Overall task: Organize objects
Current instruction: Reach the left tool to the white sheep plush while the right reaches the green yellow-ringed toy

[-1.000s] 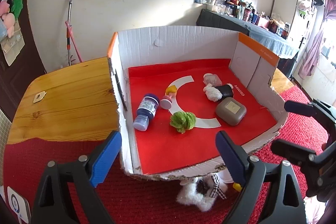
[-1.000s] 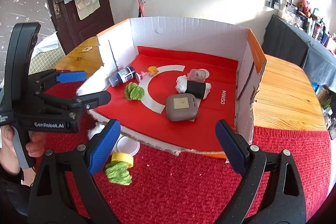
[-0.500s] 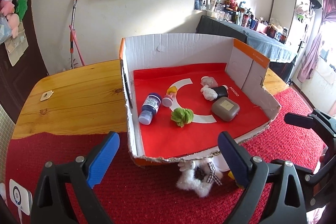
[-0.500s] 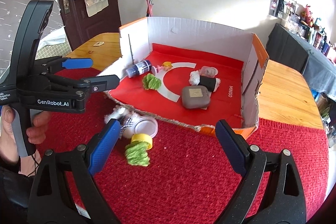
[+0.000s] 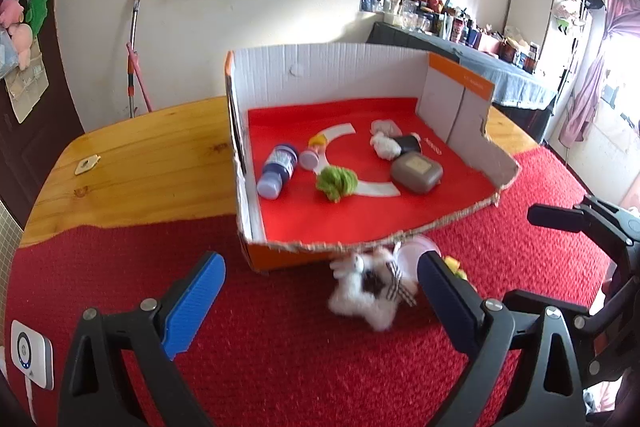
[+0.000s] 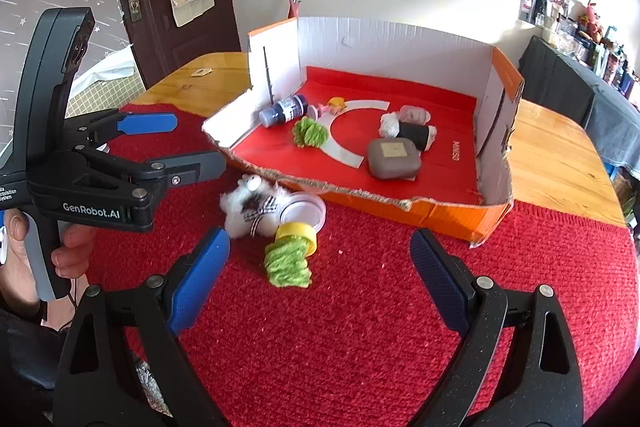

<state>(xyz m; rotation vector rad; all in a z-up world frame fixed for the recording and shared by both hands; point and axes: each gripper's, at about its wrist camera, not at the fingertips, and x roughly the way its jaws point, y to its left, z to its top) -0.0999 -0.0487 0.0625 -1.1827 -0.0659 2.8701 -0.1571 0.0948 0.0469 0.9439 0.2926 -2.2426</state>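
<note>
Cardboard box (image 6: 496, 115), front wall torn low, stands on the table (image 6: 560, 155) partly over a red knitted cloth (image 6: 360, 327).

Inside the box, on a red liner: a blue bottle (image 6: 285, 110) lying on its side; a small pink-and-yellow item (image 6: 329, 106), too small to identify; a green yarn tuft (image 6: 309, 131); a grey-brown case (image 6: 394, 159); a black-and-white plush roll (image 6: 408, 131) with a pale wrapped item behind it, partly hidden.

Outside, on the cloth against the torn front edge: a white plush toy (image 6: 250, 205) with a checked bow, blurred in the left wrist view; a pink-rimmed lid (image 6: 303, 211), part covered by the plush; a yellow ring (image 6: 298, 233) with green yarn (image 6: 287, 265).

Left tool (image 5: 320, 297): jaws opening, nothing between the pads; the plush lies just ahead of them. A hand (image 6: 44, 251) holds its grip, cut off at the frame edge.

Right tool (image 6: 320, 267): jaws wide apart, empty, the green yarn lying between and ahead of the tips.
</note>
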